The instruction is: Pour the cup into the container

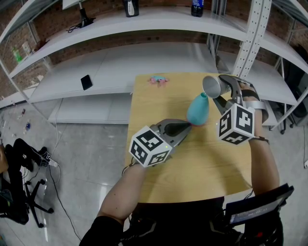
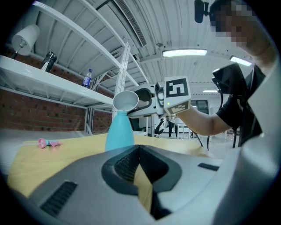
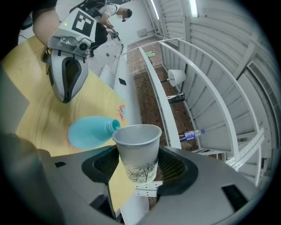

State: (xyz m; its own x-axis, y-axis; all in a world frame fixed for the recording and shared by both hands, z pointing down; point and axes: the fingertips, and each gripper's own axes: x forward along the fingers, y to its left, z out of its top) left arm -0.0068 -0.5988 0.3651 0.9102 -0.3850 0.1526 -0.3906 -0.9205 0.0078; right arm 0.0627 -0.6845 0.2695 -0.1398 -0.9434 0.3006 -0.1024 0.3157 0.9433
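A teal bottle-shaped container (image 1: 198,109) stands upright on the wooden table (image 1: 192,168). My right gripper (image 1: 222,89) is shut on a grey paper cup (image 1: 211,85), which is tipped on its side with its rim at the container's mouth. In the right gripper view the cup (image 3: 137,151) sits between the jaws of that gripper (image 3: 137,163), its open rim next to the teal container's neck (image 3: 90,132). My left gripper (image 1: 185,127) lies low by the container's base, jaws shut with nothing between them. From the left gripper view, the container (image 2: 119,132) rises just past the tip, with the cup (image 2: 125,101) above it.
A small pink object (image 1: 158,79) lies at the table's far edge. White shelves stand behind, with a dark phone (image 1: 86,81) on a lower one and a bottle (image 1: 197,7) on the top one. A perforated white post (image 1: 250,38) rises at the right. A black chair (image 1: 19,192) stands on the floor to the left.
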